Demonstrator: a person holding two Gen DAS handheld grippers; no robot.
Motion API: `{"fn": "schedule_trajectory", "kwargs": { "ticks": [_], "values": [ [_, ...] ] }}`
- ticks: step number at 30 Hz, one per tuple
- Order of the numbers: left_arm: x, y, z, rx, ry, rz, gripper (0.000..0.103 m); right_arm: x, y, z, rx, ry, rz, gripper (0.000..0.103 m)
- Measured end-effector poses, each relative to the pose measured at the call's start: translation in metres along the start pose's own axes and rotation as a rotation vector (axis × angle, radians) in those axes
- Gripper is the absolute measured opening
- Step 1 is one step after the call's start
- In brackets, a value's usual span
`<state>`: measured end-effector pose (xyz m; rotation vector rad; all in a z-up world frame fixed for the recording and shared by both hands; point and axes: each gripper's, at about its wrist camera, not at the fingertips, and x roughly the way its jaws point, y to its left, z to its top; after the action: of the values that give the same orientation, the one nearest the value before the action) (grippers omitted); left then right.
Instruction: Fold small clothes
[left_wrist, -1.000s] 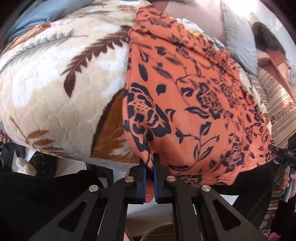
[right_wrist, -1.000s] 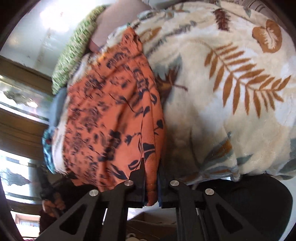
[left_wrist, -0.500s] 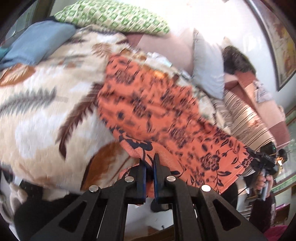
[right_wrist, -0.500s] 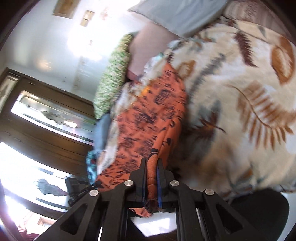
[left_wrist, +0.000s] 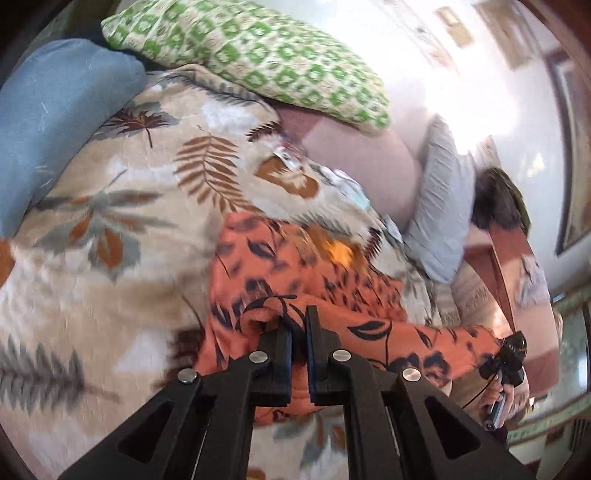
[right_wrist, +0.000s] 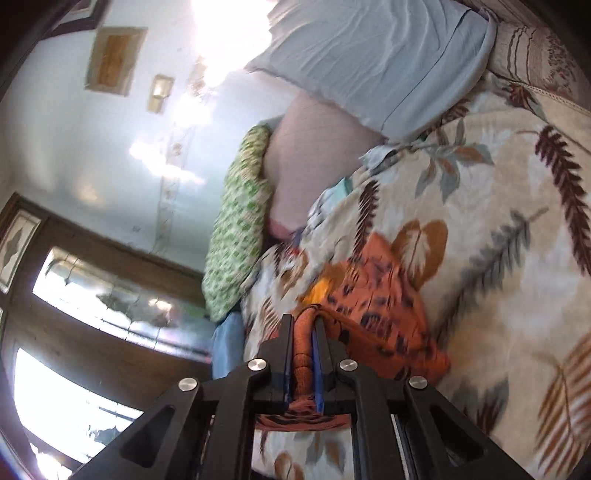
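Observation:
An orange garment with a dark blue flower print (left_wrist: 295, 269) lies on a cream leaf-patterned blanket (left_wrist: 110, 236). Its near edge is lifted and doubled over toward the far part. My left gripper (left_wrist: 298, 317) is shut on one corner of that raised edge. At the right of the left wrist view, the other end of the edge runs to my right gripper (left_wrist: 508, 354), held by a hand. In the right wrist view, my right gripper (right_wrist: 303, 325) is shut on a bunched orange garment (right_wrist: 373, 306) corner above the blanket (right_wrist: 498, 258).
A green-and-white patterned pillow (left_wrist: 258, 55) and a blue pillow (left_wrist: 48, 118) lie at the bed's far left. A grey pillow (left_wrist: 443, 206) and a pinkish bolster (left_wrist: 362, 162) sit at the head. A dark wooden window frame (right_wrist: 92, 295) stands beyond the bed.
Both grippers rose and carried the garment's near edge away from the bed's edge, over the rest of the cloth. Much less of the flat orange fabric shows now.

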<state>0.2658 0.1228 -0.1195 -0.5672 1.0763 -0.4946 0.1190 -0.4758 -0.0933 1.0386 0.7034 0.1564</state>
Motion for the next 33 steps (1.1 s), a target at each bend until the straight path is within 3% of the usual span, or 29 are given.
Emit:
{"fn": "schedule_trajectory", "kwargs": {
  "ticks": [4, 7, 9, 14, 16, 17, 18, 19, 20, 21, 23, 26, 28, 30, 33],
  "values": [
    [0.048, 0.021, 0.048, -0.069, 0.037, 0.027, 0.006, 0.075, -0.037, 0.056, 0.095, 0.003, -0.051, 0.009],
    [0.084, 0.036, 0.070, -0.098, 0.066, 0.067, 0.006, 0.132, -0.072, 0.075, 0.160, 0.021, -0.131, 0.011],
    [0.103, 0.050, 0.077, -0.163, 0.092, 0.046, 0.007, 0.159, -0.102, 0.081, 0.255, 0.030, -0.107, 0.013],
    [0.107, 0.082, 0.061, -0.311, 0.085, -0.017, 0.014, 0.166, -0.147, 0.075, 0.393, 0.039, -0.013, 0.013],
    [0.091, 0.084, 0.050, -0.312, 0.034, 0.020, 0.031, 0.147, -0.154, 0.068, 0.420, -0.008, 0.046, 0.014],
    [0.078, 0.082, 0.043, -0.300, -0.003, 0.070, 0.038, 0.136, -0.155, 0.066, 0.428, -0.038, 0.077, 0.020],
    [0.065, 0.078, 0.037, -0.287, -0.049, 0.112, 0.043, 0.122, -0.156, 0.064, 0.438, -0.073, 0.119, 0.033],
    [0.053, 0.074, 0.032, -0.270, -0.094, 0.148, 0.043, 0.109, -0.155, 0.062, 0.447, -0.102, 0.143, 0.047],
    [0.038, 0.066, 0.025, -0.240, -0.145, 0.189, 0.043, 0.094, -0.152, 0.059, 0.458, -0.144, 0.148, 0.075],
    [0.024, 0.055, 0.016, -0.203, -0.195, 0.214, 0.043, 0.079, -0.143, 0.056, 0.447, -0.183, 0.131, 0.081],
    [0.009, 0.028, -0.006, -0.121, -0.245, 0.234, 0.050, 0.067, -0.113, 0.052, 0.312, -0.144, 0.122, 0.081],
    [0.018, -0.005, -0.034, -0.043, -0.253, 0.245, 0.054, 0.082, -0.042, 0.028, 0.006, -0.007, -0.081, 0.079],
    [0.042, -0.026, -0.050, 0.034, -0.220, 0.276, 0.060, 0.116, 0.003, -0.008, -0.213, 0.118, -0.211, 0.072],
    [0.070, -0.038, -0.065, 0.119, -0.170, 0.336, 0.061, 0.160, 0.031, -0.047, -0.353, 0.246, -0.307, 0.058],
    [0.100, -0.038, -0.081, 0.213, -0.134, 0.460, 0.061, 0.215, 0.049, -0.106, -0.546, 0.393, -0.407, 0.038]
  ]
}}
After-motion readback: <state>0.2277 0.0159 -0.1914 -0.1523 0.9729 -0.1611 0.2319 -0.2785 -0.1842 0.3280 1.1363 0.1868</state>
